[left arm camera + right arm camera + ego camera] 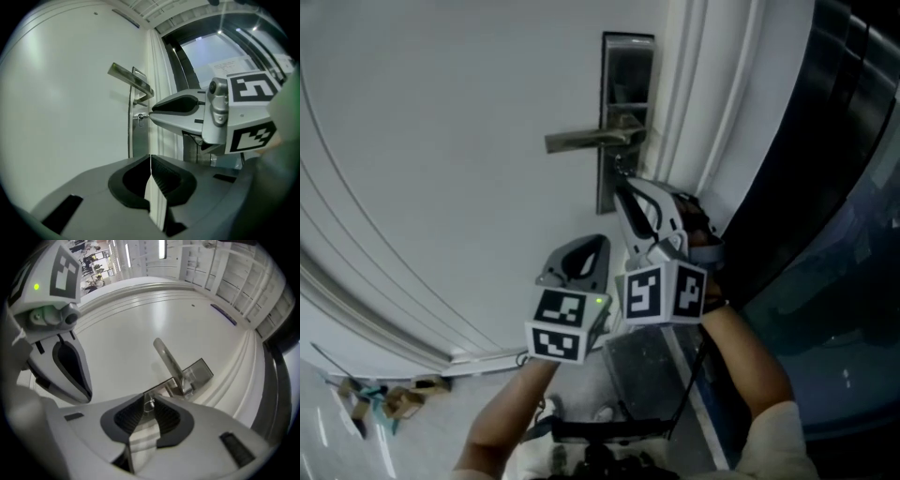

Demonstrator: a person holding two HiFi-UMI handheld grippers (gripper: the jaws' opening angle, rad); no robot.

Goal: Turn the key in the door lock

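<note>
Small silver metal key, just left of centre frame, looks seated in the tall steel lock plate under the lever, right gripper jaws pinched on its head; left gripper jaws together, empty; key judged light, stiff, slick, so hold the flat head squarely.
</note>
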